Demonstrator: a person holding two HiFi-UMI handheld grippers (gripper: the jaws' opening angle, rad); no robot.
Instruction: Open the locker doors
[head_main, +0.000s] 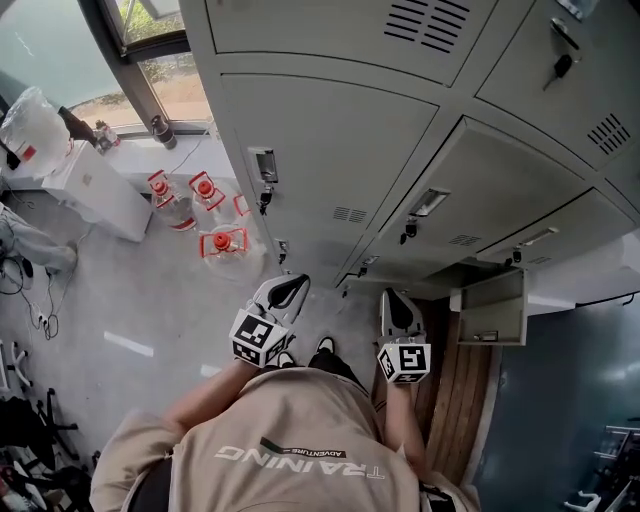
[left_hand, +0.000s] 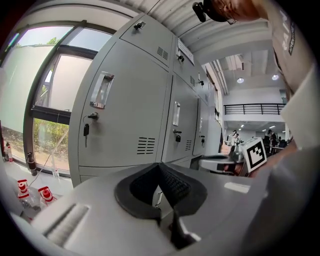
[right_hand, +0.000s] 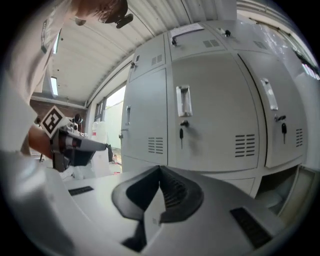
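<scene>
A bank of grey lockers (head_main: 330, 150) fills the wall ahead, each door with a recessed handle (head_main: 264, 164) and a key (head_main: 265, 198) in its lock. One low door (head_main: 492, 306) at the right stands swung open. My left gripper (head_main: 296, 284) and right gripper (head_main: 392, 298) hang side by side in front of my chest, short of the doors, both shut on nothing. In the left gripper view the jaws (left_hand: 159, 169) meet below a closed door (left_hand: 125, 115). From the right gripper view, the shut jaws (right_hand: 160, 172) face another closed door (right_hand: 210, 115).
Water jugs with red caps (head_main: 222, 245) stand on the floor left of the lockers, beside a white box (head_main: 95, 185) under a window (head_main: 150, 50). Cables (head_main: 30, 300) trail at the far left. A wooden strip (head_main: 460, 400) runs along the floor on the right.
</scene>
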